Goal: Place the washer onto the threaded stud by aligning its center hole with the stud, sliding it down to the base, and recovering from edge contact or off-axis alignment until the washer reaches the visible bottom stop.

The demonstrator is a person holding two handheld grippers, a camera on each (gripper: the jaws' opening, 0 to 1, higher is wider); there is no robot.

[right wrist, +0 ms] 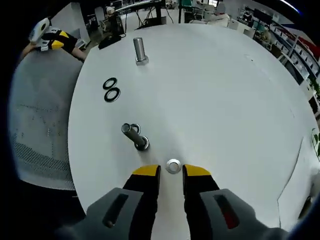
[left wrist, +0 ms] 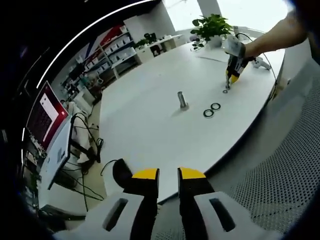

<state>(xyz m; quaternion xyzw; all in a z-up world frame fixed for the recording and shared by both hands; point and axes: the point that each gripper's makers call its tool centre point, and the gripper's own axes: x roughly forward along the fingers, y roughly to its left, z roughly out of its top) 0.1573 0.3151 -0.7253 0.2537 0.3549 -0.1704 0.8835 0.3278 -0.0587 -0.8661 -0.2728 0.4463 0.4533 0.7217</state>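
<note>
White table (right wrist: pixel 225 90) bears an upright threaded stud (right wrist: pixel 139 50); right gripper (right wrist: pixel 171 171) jaws narrowly apart by a washer (right wrist: pixel 173 166)

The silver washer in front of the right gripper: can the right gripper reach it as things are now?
Probably yes. The silver washer lies flat on the white table just ahead of the right gripper, whose jaws stand open. Nothing lies between them; the short bolt stands off to one side.
</note>
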